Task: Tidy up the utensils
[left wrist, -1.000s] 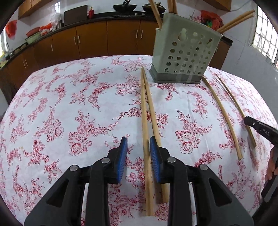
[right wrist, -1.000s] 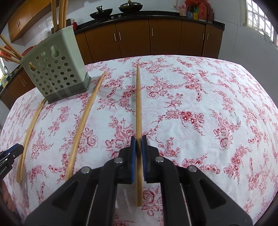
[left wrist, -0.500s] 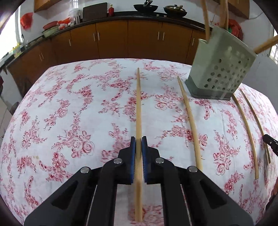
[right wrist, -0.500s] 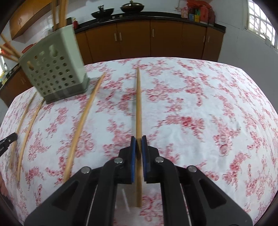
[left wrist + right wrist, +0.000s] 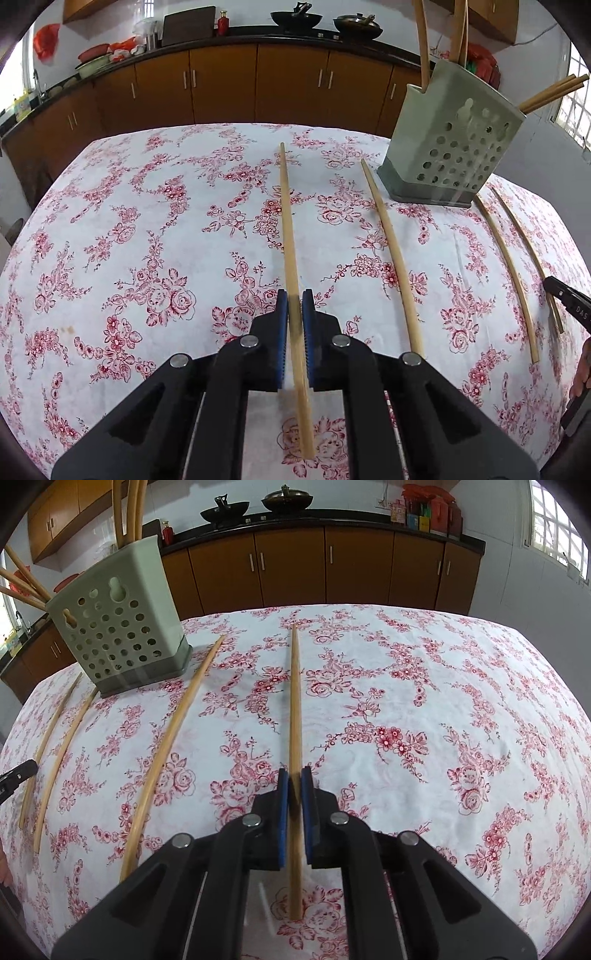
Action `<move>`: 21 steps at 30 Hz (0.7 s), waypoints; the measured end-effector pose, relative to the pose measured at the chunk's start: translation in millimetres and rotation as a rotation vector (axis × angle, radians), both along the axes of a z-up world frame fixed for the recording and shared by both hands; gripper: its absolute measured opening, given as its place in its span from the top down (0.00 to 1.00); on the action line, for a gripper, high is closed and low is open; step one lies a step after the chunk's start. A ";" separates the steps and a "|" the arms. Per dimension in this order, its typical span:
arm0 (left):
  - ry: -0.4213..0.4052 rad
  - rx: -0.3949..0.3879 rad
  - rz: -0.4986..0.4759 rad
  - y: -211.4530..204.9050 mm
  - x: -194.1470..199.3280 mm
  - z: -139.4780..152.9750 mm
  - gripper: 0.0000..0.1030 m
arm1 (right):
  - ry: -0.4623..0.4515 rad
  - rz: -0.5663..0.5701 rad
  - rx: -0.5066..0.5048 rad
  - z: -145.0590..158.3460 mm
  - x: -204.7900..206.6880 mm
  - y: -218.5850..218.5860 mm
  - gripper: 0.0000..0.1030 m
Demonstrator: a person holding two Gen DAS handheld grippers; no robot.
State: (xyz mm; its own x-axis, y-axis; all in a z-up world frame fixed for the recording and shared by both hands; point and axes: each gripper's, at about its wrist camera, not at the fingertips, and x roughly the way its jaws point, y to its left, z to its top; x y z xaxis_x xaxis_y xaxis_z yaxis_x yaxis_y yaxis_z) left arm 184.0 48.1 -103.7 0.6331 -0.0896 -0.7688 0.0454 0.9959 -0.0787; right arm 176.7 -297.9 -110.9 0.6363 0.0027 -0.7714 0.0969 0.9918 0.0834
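My left gripper (image 5: 294,300) is shut on a long wooden chopstick (image 5: 287,229) near its close end; the stick points away across the flowered cloth. A second chopstick (image 5: 391,254) lies to its right. Behind that stands the grey-green perforated holder (image 5: 454,147) with several chopsticks in it. Two more chopsticks (image 5: 508,262) lie right of the holder. My right gripper (image 5: 294,775) is shut on another chopstick (image 5: 295,694), also near its close end. In that view the holder (image 5: 118,627) is at the upper left, with one loose chopstick (image 5: 173,738) beside it.
The table (image 5: 147,240) wears a white cloth with red flowers and drops off at the far edge. Brown cabinets (image 5: 288,568) and a counter with pans stand beyond. A black tip of the other gripper shows at the right edge (image 5: 567,304) and the left edge (image 5: 18,771).
My left gripper closed on one of two chopsticks that lay together and carried it leftward, away from its neighbour. The right gripper kept its grip and stayed in place.
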 end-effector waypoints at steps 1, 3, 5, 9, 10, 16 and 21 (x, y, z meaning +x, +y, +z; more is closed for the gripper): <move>0.000 0.005 0.000 -1.4 -0.7 0.4 0.91 | 0.000 0.000 0.001 -0.1 -0.1 0.1 0.92; 0.000 0.010 0.001 -2.2 -0.4 -0.1 0.91 | 0.000 0.000 0.002 0.1 -0.4 -0.5 0.92; 0.000 0.012 0.000 -1.7 -1.5 -0.2 0.91 | 0.000 0.000 0.001 0.4 0.1 -0.5 0.92; 0.000 0.016 0.000 -2.5 -1.5 -0.5 0.91 | 0.000 0.000 0.001 0.9 0.8 -0.8 0.92; 0.000 0.015 0.000 -2.4 -1.4 -0.4 0.91 | 0.000 0.000 0.001 0.6 0.7 -0.5 0.92; 0.000 0.007 0.000 -1.4 -1.6 -0.2 0.91 | 0.000 0.000 0.004 0.0 0.8 0.2 0.92; 0.001 -0.013 0.001 1.2 -1.6 0.0 0.91 | 0.001 0.000 0.005 1.1 1.5 -0.3 0.92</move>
